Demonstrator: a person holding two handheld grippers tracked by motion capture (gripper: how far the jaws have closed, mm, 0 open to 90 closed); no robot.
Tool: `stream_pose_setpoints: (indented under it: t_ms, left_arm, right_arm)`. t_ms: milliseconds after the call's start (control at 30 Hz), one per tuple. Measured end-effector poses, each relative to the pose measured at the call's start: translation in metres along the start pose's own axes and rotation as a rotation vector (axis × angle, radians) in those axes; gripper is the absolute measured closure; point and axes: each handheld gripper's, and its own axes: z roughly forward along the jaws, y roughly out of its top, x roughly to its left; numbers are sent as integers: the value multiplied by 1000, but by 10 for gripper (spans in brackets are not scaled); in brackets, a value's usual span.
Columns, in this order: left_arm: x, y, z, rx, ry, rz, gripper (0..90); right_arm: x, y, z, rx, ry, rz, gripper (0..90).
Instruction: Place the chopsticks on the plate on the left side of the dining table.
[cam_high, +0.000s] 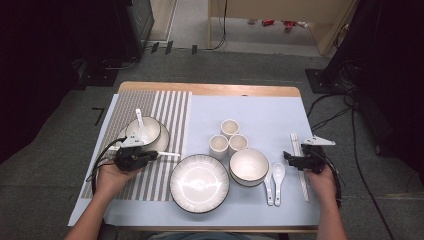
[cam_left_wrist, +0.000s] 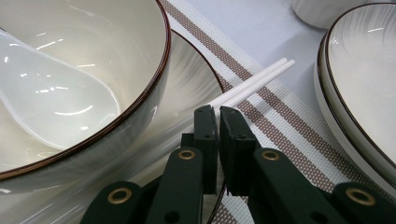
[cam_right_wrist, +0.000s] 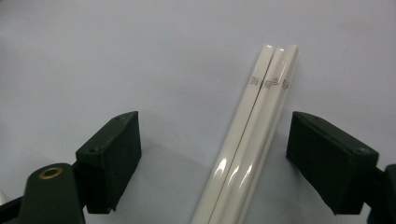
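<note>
Presently both hands rest low at the near edge of the bench (cam_high: 210, 89). Left gripper (cam_high: 150, 155) sits over the striped placemat (cam_high: 170, 107), just beside the bowl (cam_high: 150, 131) that stands on a plate and carries a white spoon (cam_high: 139, 121). Left gripper view: its fingers (cam_left_wrist: 205, 135) are closed, pads nearly meeting, clamped on a pair of white chopsticks (cam_left_wrist: 254, 83); the sticks run out beyond the fingertips across the placemat's brown stripes, between the bowl's plate and a second large plate (cam_left_wrist: 359, 93).

Right gripper (cam_high: 292, 160) is on the pale blue cloth (cam_high: 260, 110), at the bench's right side. Its fingers (cam_right_wrist: 109, 158) stand wide open, one on each side of a second pair of chopsticks (cam_right_wrist: 252, 135), touching neither. That pair lies flat on the cloth, side by side, printed ends pointing away.

Between the hands: large plate, a bowl (cam_high: 249, 166), two spoons (cam_high: 274, 181), three small cups (cam_high: 229, 136).
</note>
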Motion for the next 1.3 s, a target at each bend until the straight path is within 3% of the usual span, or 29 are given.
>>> stream_pose_setpoints:
  t_ms: [267,600,1300]
  left_arm:
    - [0,0,-3,-8,-16,-8,843]
    - [-1,-3,-20,-41,-25,-38,824]
    - [16,-26,-53,-67,64,-111,869]
  right_arm:
    - [0,0,0,0,0,1,176]
    - [0,0,0,1,0,2,176]
    - [0,0,0,1,1,3,175]
